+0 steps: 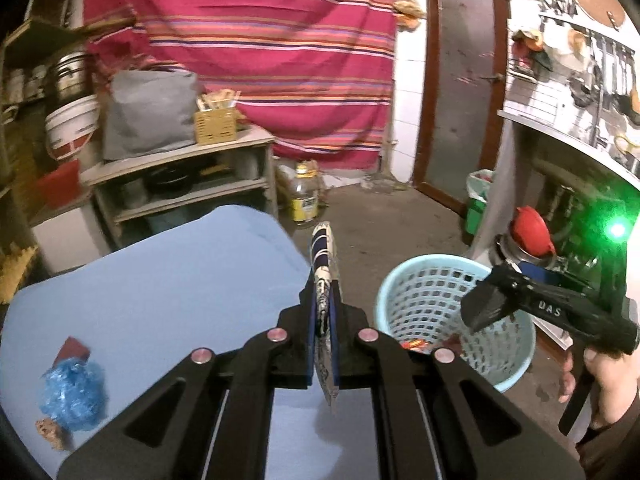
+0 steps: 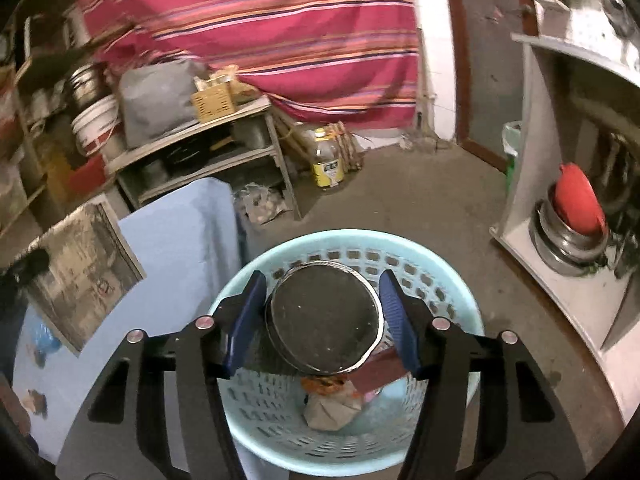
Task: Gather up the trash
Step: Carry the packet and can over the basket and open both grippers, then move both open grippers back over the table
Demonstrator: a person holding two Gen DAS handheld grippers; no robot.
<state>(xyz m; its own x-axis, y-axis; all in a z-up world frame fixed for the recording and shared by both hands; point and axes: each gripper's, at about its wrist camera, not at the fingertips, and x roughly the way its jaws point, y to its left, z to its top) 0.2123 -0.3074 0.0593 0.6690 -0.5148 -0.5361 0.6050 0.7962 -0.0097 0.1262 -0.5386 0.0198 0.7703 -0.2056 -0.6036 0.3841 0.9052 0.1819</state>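
Right hand-held gripper (image 2: 322, 320): its blue pads stand apart on both sides of a round dark tin (image 2: 325, 320). The left pad is at the tin's wall; at the right pad a thin gap seems to show, so whether the tin is truly clamped cannot be told.
Tin to basket: the tin hangs directly above the mouth of the light blue basket (image 2: 256, 432), flat face to the camera. Under it, inside the basket, lie a crumpled grey wad and some red and orange scraps.
Left hand-held gripper (image 1: 323, 300): the pads are together, clamped on a flat printed wrapper (image 1: 323, 252) that stands on edge, long axis pointing forward.
Wrapper to basket: the basket (image 1: 516, 368) lies to the right and lower, near but not under it; this hand is above the edge of the blue surface (image 1: 160, 280).
Nearer hand: the right one, already over the basket.
Left on surface: a blue crumpled bag (image 1: 74, 394) and a small brown crumb (image 1: 50, 432) at the left side.
Judged next need: the right only lets go downward; the left must first travel right.
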